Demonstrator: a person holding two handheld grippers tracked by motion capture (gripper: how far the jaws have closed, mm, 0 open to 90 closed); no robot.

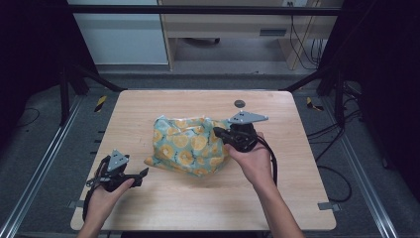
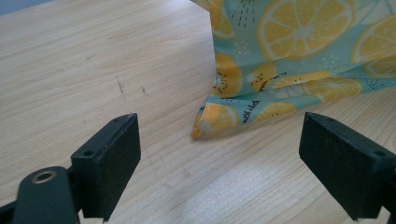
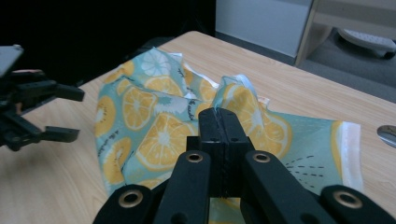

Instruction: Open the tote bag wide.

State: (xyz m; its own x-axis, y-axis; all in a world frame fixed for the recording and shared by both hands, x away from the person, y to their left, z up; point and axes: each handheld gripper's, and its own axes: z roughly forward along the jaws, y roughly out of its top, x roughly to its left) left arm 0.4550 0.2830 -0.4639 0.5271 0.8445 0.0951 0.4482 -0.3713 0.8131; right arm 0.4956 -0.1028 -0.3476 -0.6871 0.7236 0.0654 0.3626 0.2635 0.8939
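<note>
Resting near the front left corner of the wooden table (image 1: 148, 208), the left gripper (image 1: 141, 175) is sitting in the person's left hand (image 1: 106, 196) with its jaws spread wide and nothing between them. In the left gripper view its two black pads (image 2: 112, 158) are standing far apart over bare wood, and a pointed corner of the lemon-print cloth (image 2: 212, 122) is lying flat on the table just beyond them, not touching either pad.

Farther in, at the middle of the table, the cloth (image 1: 190, 146) is lying in a loose, crumpled heap (teal, with yellow and orange citrus slices). Its near left corner is pointing toward the left gripper, while its right side is being bunched upward.

The right gripper (image 1: 218, 132), carried in the person's right hand (image 1: 252, 161), is reaching into that right side from the person's right. In the right gripper view its jaws are pressed fully together on a pinched-up fold of the cloth (image 3: 233, 100), which is rising in a small peak at the tips. A black cable (image 1: 272, 163) is trailing from this gripper over the wrist.

Beyond the cloth, a small dark round disc (image 1: 239, 103) is lying on the table toward the far edge, well apart from the fabric.
</note>
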